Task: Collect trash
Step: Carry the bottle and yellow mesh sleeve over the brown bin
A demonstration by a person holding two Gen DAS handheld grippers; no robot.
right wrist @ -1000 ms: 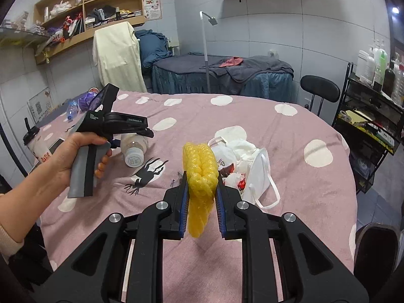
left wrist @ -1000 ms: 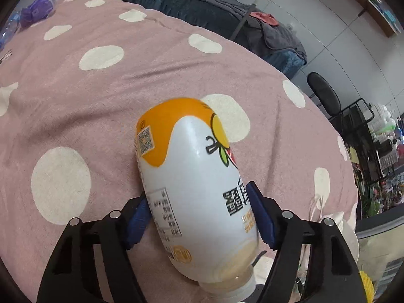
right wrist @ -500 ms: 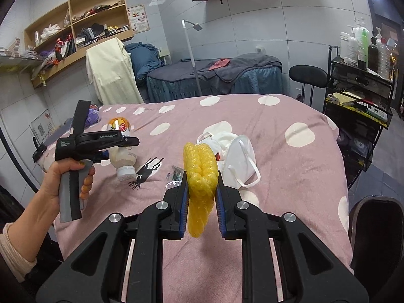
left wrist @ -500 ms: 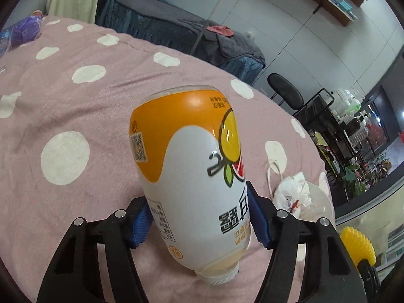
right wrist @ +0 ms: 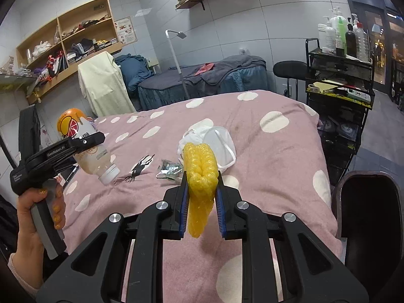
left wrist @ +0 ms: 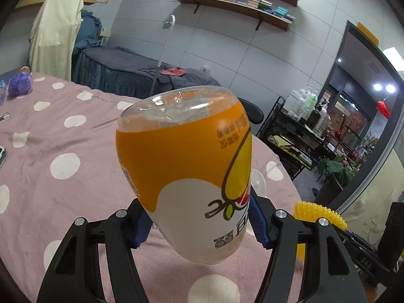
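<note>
Both grippers pinch trash: left gripper [left wrist: 199, 224] the bottle [left wrist: 186, 176], right gripper [right wrist: 201, 199] yellow foam [right wrist: 200, 174]; keep your squeeze firm toward the far white bag [right wrist: 214, 139].

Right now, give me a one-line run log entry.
left gripper: bottle held, lifted | right gripper: yellow foam held | bag on bed

I see the counter [right wrist: 277, 151] under a pink cloth with white dots. On it lie a white face mask [right wrist: 219, 144] against crumpled white tissue [right wrist: 195, 132], a silvery wrapper [right wrist: 169, 169] nearby, and a purple bag [left wrist: 19, 85] at the far edge.
</note>
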